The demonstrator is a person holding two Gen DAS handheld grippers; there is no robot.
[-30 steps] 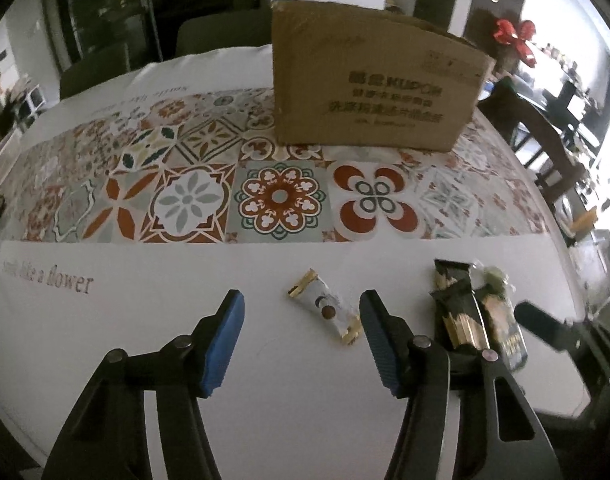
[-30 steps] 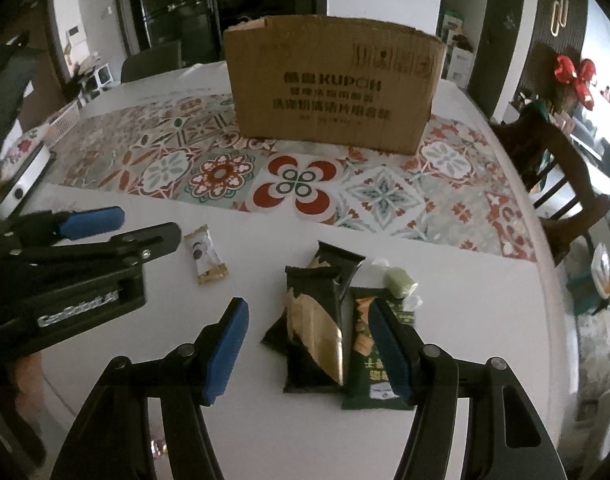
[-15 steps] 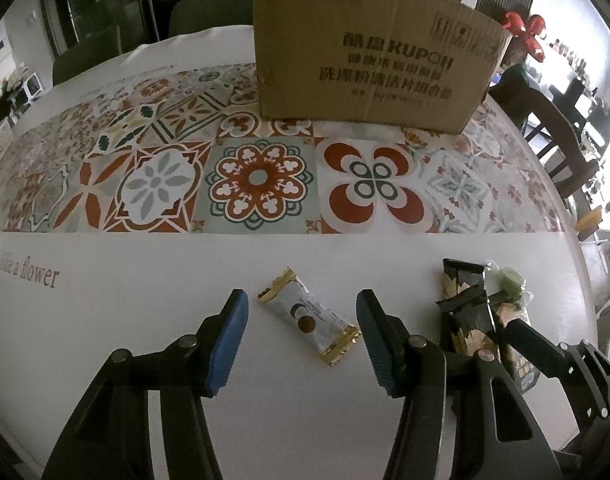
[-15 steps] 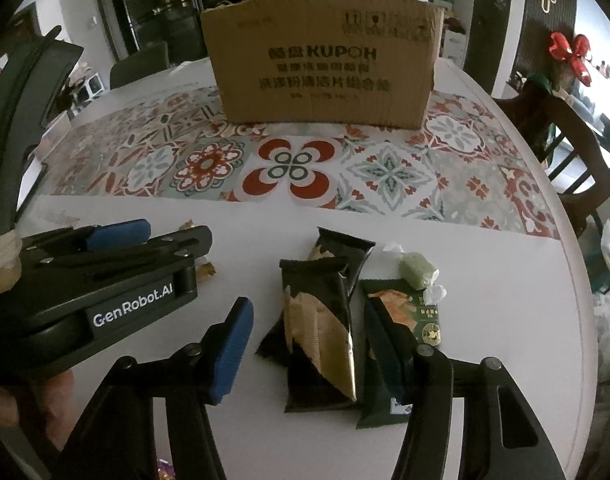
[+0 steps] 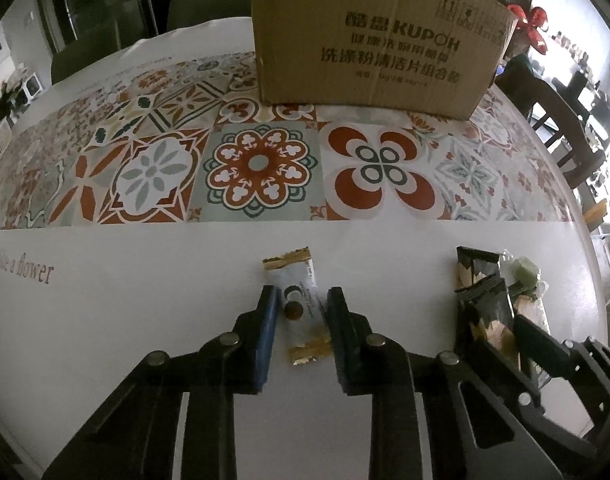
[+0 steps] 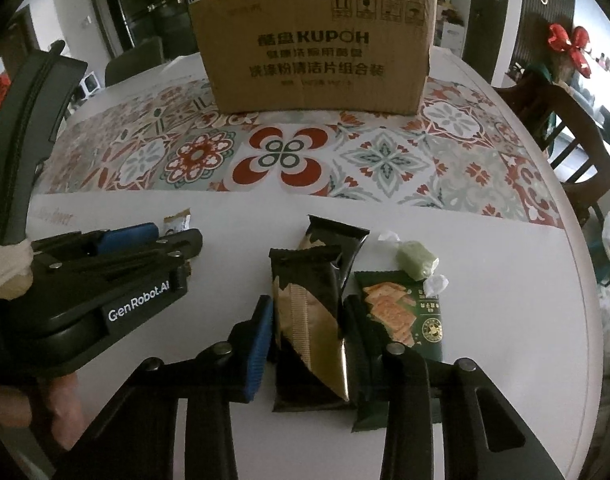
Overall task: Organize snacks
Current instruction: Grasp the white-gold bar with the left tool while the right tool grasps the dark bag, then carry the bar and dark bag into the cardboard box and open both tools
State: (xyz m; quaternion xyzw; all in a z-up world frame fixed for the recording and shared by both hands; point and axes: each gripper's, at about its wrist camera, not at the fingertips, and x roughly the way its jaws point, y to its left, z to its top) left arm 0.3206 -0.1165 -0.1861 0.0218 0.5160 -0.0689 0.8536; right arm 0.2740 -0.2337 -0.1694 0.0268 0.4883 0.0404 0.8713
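Picking up, near the surface's (image 5: 145, 300) front edge: left gripper (image 5: 301, 312) jaws just closing, pinching the white wrapper (image 5: 299, 304); right gripper (image 6: 309, 320) jaws closing on the black packet (image 6: 309, 320). Next, probably lifting both toward the box (image 6: 317, 48).

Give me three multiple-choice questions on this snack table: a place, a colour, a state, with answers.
1. Where does the cardboard box stand?
A. on the patterned cloth strip
B. on a chair
C. on the snack pile

2. What colour is the small wrapped sweet beside the cracker packet?
A. red
B. green
C. blue

3. How is the left tool?
A. wide open over bare cloth
B. holding the box
C. shut on the white-and-gold packet

Answers:
1 A, its base sits on the tile pattern.
2 B, pale green shows through the clear wrapper.
3 C, its jaws have just been closing and both pads press the packet's sides.
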